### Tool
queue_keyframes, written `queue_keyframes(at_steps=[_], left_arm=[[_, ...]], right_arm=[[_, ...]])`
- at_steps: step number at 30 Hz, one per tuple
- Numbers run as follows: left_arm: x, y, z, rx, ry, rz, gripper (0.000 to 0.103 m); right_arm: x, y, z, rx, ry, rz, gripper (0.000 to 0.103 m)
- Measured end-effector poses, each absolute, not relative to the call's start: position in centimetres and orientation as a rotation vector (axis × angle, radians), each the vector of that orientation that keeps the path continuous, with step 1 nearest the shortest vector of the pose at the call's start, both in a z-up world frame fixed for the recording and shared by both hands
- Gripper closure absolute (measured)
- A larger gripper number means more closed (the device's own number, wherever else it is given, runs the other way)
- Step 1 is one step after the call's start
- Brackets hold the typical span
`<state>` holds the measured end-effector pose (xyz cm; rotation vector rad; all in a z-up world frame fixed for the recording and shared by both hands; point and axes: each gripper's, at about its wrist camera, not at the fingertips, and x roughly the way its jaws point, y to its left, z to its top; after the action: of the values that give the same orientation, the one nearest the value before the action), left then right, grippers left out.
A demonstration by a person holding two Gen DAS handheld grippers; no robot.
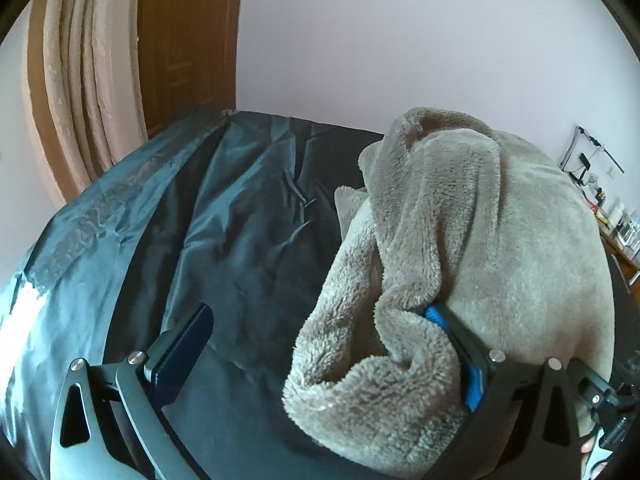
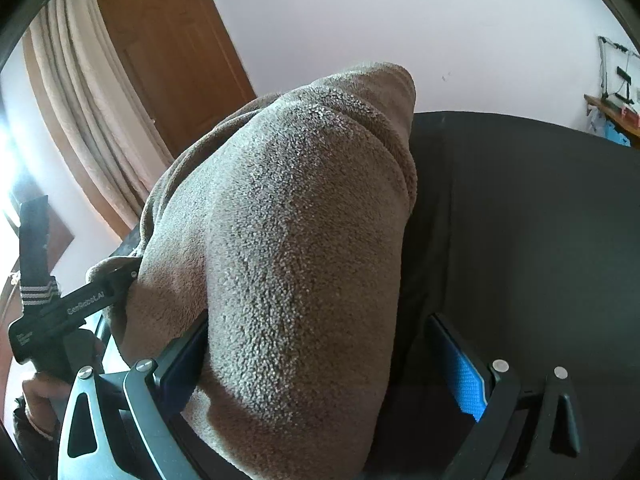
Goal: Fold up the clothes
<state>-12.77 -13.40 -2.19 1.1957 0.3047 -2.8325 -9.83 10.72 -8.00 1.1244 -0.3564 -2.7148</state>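
A grey-brown fleece garment (image 1: 472,240) is bunched in a tall heap on the dark bed (image 1: 248,240). My left gripper (image 1: 320,312) is open, its jaws wide apart. A fold of the fleece hangs over its right finger's blue pad (image 1: 438,318); the left finger (image 1: 188,344) is bare above the sheet. In the right wrist view the fleece (image 2: 300,240) fills the middle. My right gripper (image 2: 320,318) is open too, with the fleece bulging between its jaws and lying against the left finger (image 2: 188,356). The right finger (image 2: 460,368) is free. The left gripper's body (image 2: 80,306) shows at the garment's left edge.
A shiny teal cover (image 1: 120,232) drapes the bed's left side. A beige curtain (image 1: 84,92) and a wooden door (image 1: 188,40) stand behind. A cluttered desk (image 1: 616,220) is at the far right. A hand (image 2: 40,392) holds the left gripper.
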Motion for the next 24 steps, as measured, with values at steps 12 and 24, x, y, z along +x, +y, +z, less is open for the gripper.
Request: queue_keyframes(at_steps=[12,24], left_arm=[[-18.2,-17.5,1.4,1.424,0.629,-2.82,0.0],[-22.4,-15.6,-1.0,1.773,0.709,-2.779,0.0]], right_arm=[[-11.2,11.5,-8.5,1.131,-0.388,-2.707,0.001],[-13.0,12.7,-9.3,1.145,-0.425,-2.673,0.001]])
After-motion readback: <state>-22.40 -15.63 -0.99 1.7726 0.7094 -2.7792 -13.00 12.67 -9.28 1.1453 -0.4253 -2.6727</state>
